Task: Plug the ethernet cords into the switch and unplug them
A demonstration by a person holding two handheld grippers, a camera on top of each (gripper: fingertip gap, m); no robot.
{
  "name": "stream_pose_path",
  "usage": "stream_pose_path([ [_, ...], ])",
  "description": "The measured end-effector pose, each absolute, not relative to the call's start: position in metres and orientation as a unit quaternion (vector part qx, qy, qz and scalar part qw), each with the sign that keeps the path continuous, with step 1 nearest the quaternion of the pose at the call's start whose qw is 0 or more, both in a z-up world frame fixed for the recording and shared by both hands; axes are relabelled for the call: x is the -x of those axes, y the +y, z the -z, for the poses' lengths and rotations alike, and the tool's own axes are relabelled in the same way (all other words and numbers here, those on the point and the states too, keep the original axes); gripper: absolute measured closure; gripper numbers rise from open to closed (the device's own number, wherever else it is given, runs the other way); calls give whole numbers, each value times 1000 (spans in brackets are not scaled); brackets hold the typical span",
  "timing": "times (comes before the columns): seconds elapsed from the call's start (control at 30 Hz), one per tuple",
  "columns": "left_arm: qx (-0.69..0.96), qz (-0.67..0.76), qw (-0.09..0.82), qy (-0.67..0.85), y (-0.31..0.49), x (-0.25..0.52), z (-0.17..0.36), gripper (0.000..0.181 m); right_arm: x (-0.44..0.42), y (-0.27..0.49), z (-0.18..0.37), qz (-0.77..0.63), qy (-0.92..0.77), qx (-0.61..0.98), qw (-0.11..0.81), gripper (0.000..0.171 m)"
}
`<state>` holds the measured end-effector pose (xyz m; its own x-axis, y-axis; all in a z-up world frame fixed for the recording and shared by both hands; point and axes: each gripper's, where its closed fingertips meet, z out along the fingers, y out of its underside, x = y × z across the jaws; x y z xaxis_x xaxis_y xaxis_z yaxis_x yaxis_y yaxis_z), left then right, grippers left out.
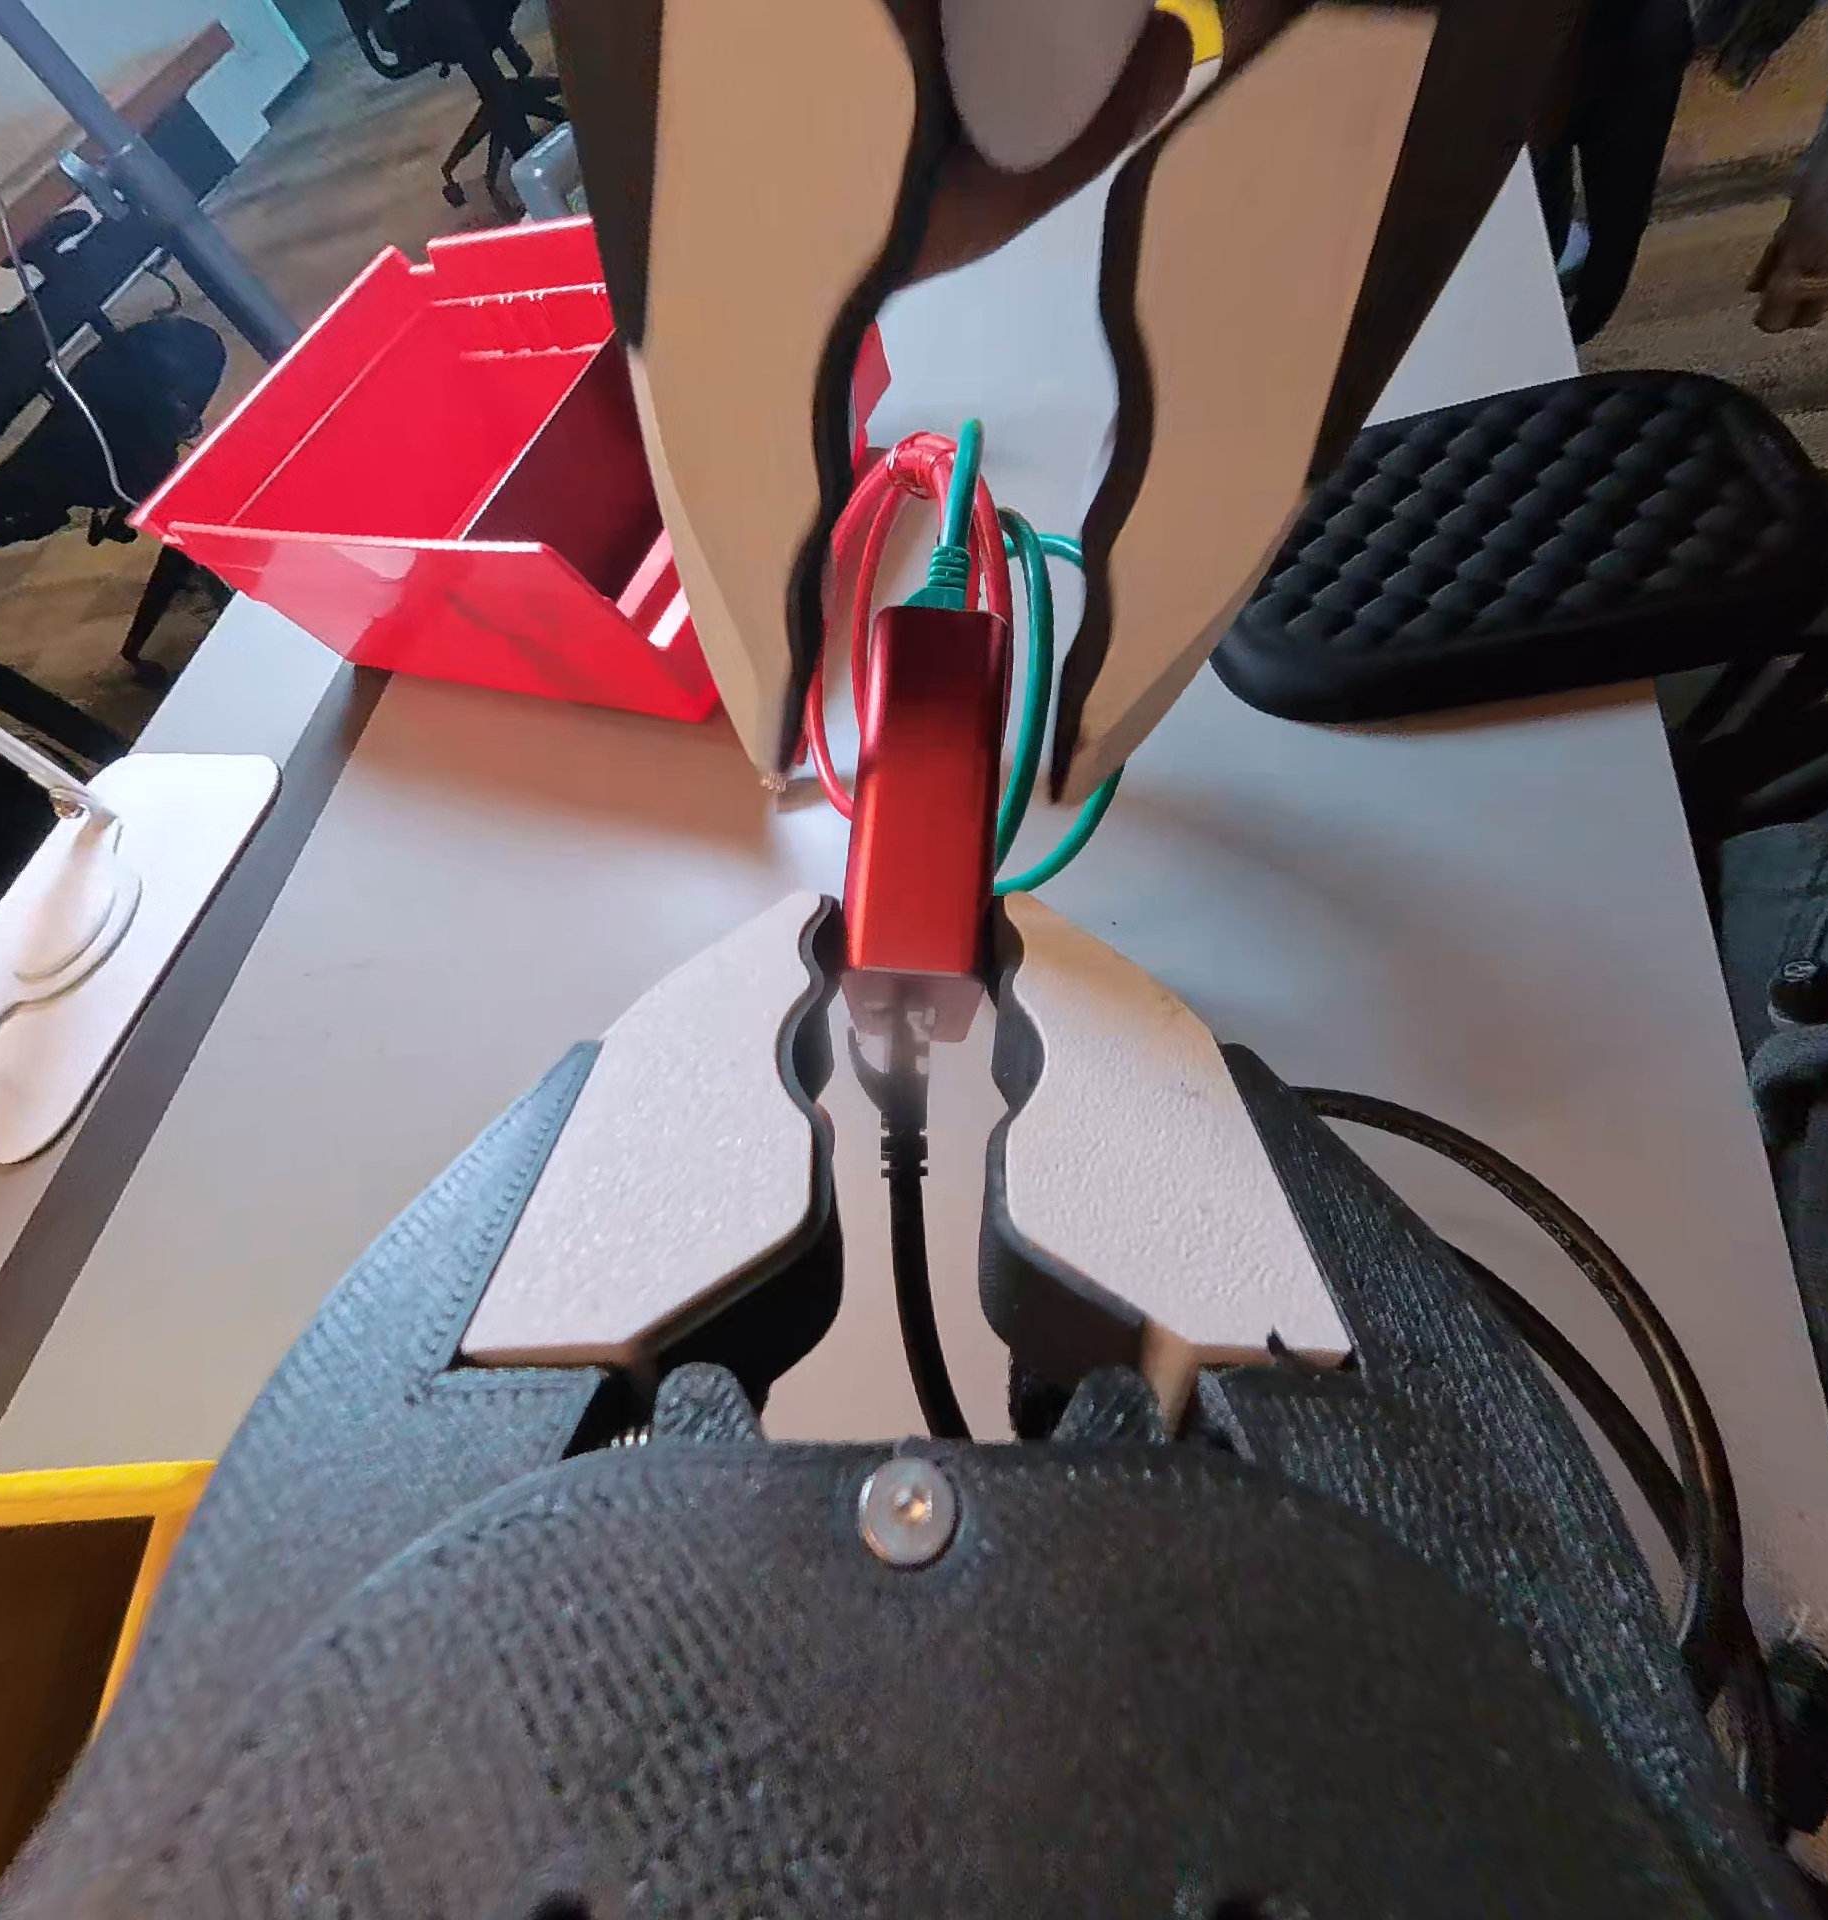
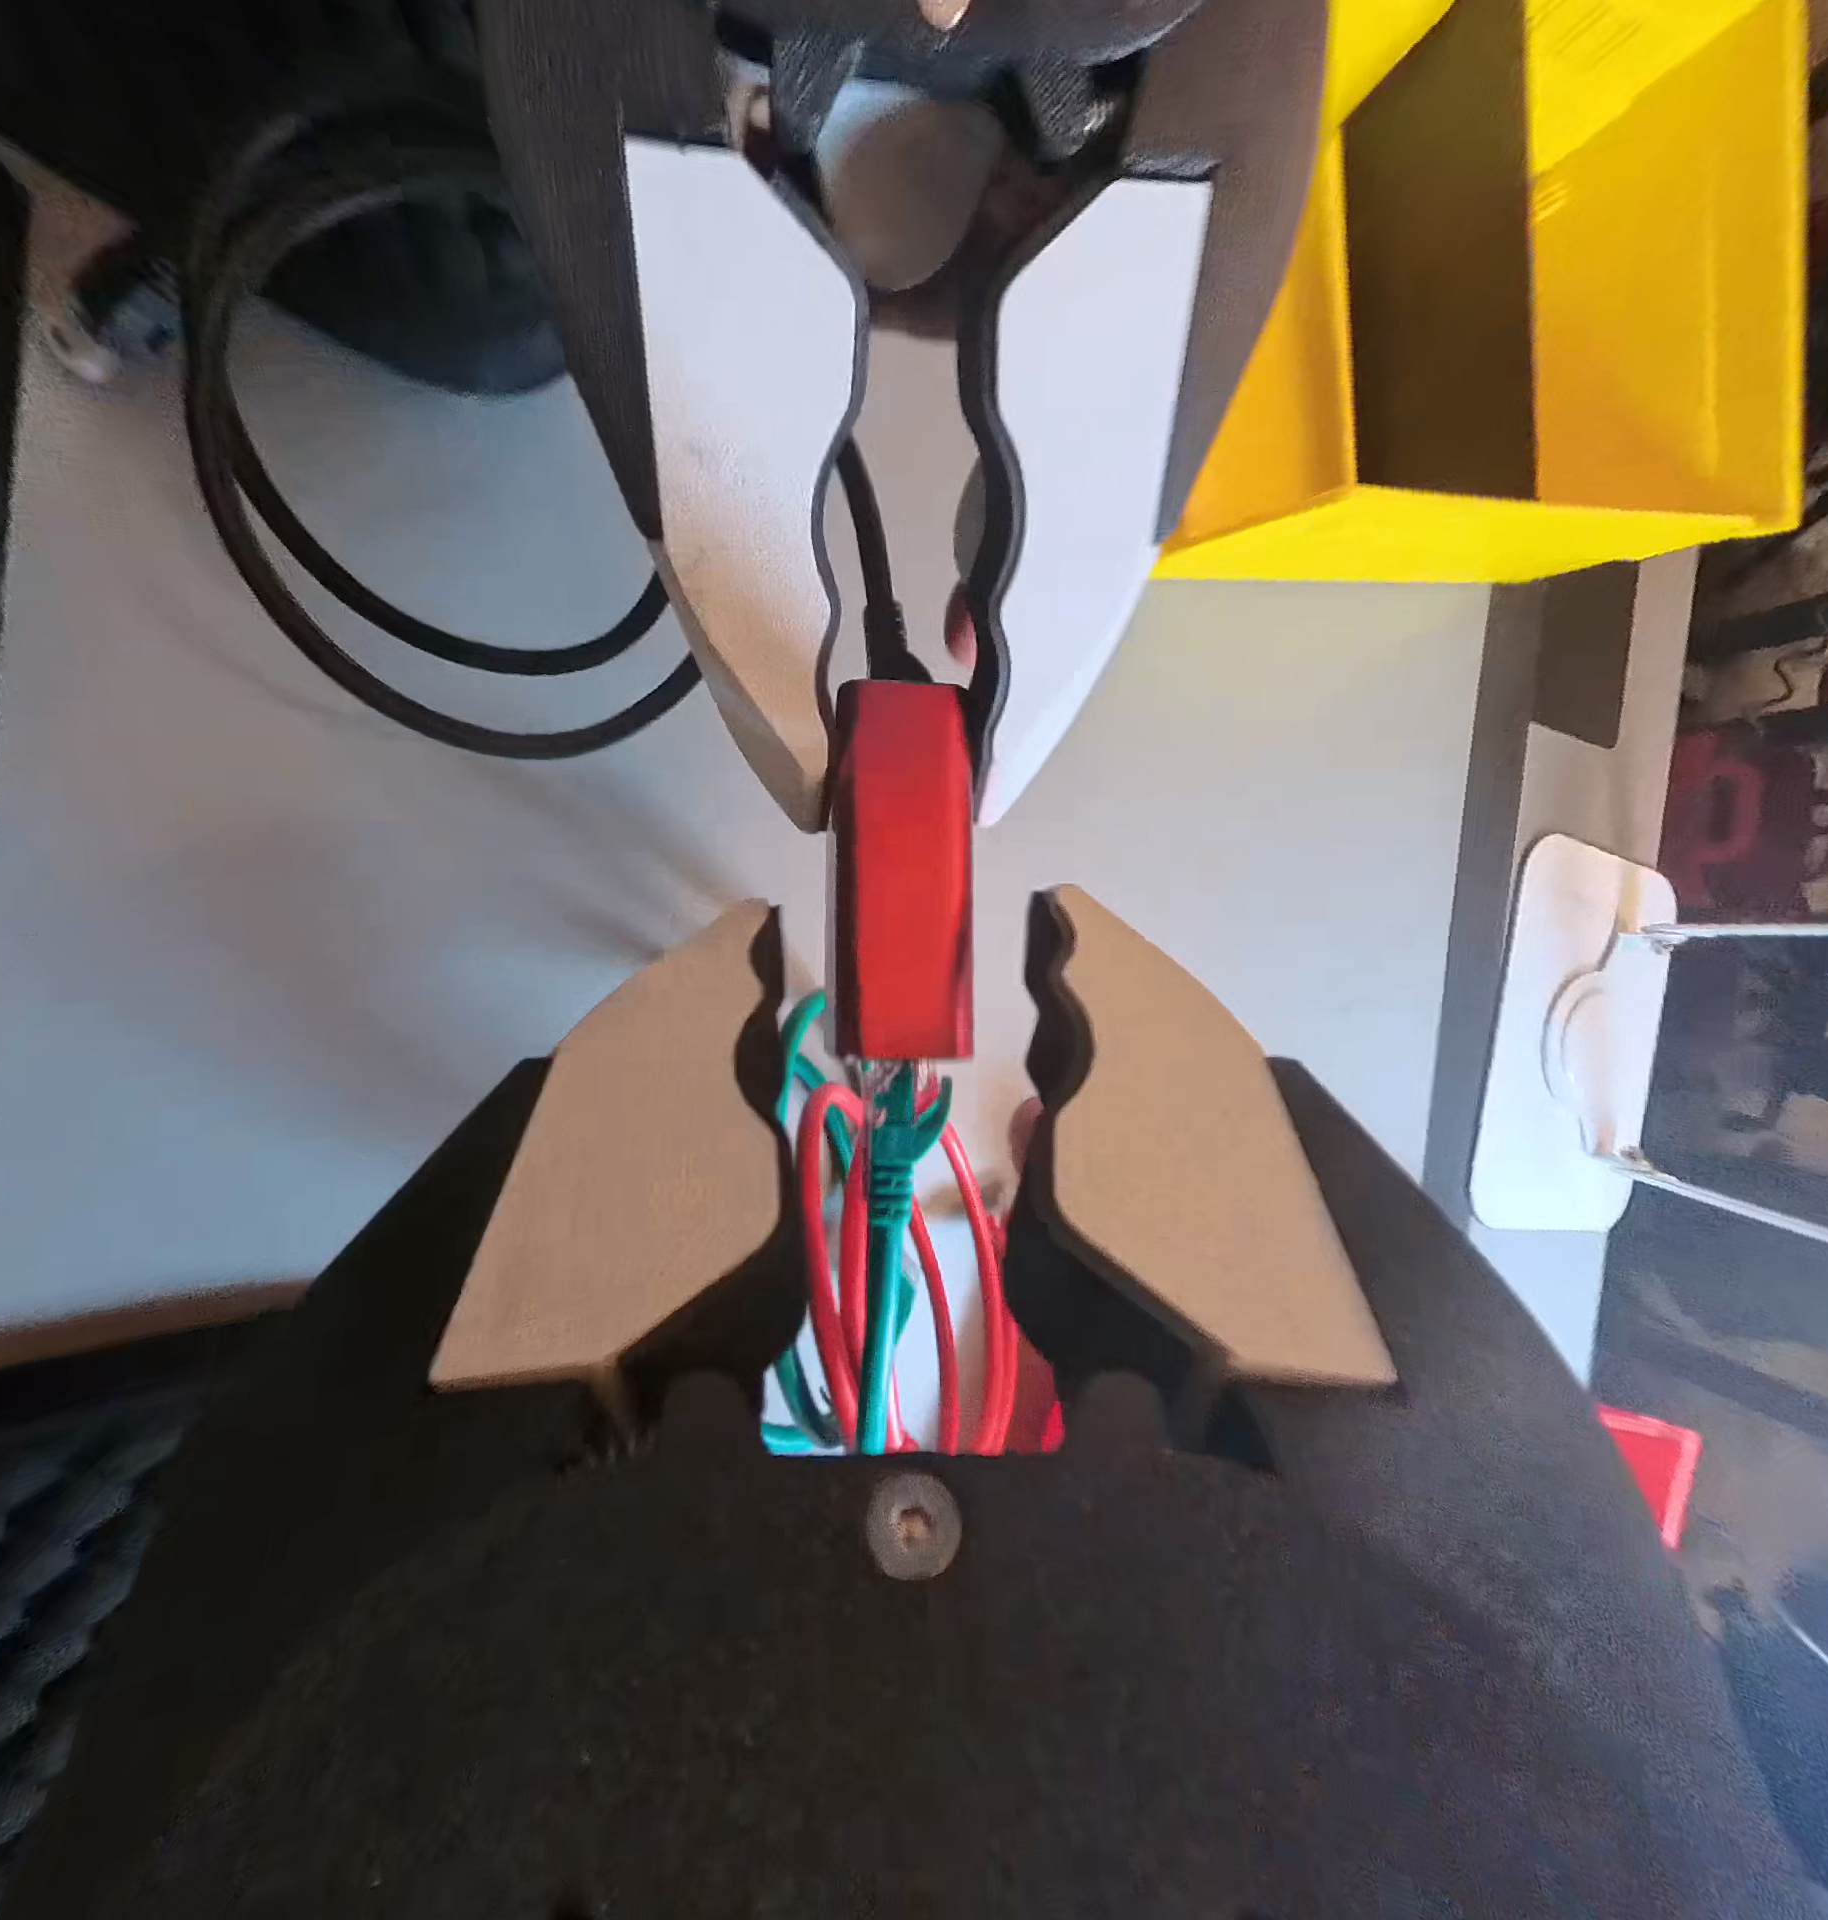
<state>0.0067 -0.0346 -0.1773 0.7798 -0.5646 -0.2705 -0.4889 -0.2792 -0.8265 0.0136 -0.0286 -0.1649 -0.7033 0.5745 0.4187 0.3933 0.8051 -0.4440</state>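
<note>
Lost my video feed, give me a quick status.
Left gripper shut on red switch. Right gripper open, straddling its far end. Green cord and black cord plugged in; red cord loose. Nothing blocking.

I'm looking over a pale grey tabletop (image 1: 494,883), daylight glaring off it. Black mesh chair (image 1: 1512,561) alongside, rolling office chair (image 1: 484,73) farther back on brownish carpet (image 1: 48,592), a wooden desk (image 1: 79,135) beyond.
</note>
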Motion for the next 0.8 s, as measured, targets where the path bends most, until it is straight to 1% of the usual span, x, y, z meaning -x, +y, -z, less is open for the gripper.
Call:
stream_pose_path([
  [0.03, 797, 36, 503, 332, -34, -8, 176, 154, -12, -28, 170, -143, -914, 261, 276, 142],
  [0.07, 798, 30, 500, 335, -35, -8, 177, 154, -12, -29, 173, -130, -921, 250, 270, 144],
  [0.13, 779, 38, 534, 325, -36, -8, 168, 153, -11, -29, 166, -127, -926, 238, 266, 144],
  [0.23, 739, 93, 621, 244, -41, 12, 125, 135, -9, -13, 138, -124, -922, 246, 272, 145],
  [0.3, 691, 126, 689, 179, -49, 38, 91, 132, -5, 5, 113, -118, -912, 262, 292, 145],
  [0.37, 645, 135, 744, 107, -59, 72, 65, 134, -2, 26, 82, -106, -902, 278, 314, 144],
  [0.47, 586, 92, 805, 5, -78, 127, 46, 140, 2, 57, 30, -95, -878, 305, 357, 144],
  [0.57, 569, 92, 816, -38, -88, 152, 48, 145, 11, 89, -26, -88, -840, 316, 432, 145],
  [0.67, 589, 97, 802, -36, -79, 153, 64, 146, 23, 125, -69, -110, -791, 336, 499, 145],
  [0.73, 615, 94, 783, -20, -67, 145, 79, 146, 32, 154, -85, -128, -757, 348, 538, 145],
  [0.8, 641, 87, 763, 1, -55, 134, 93, 146, 40, 183, -89, -156, -725, 351, 573, 145],
])
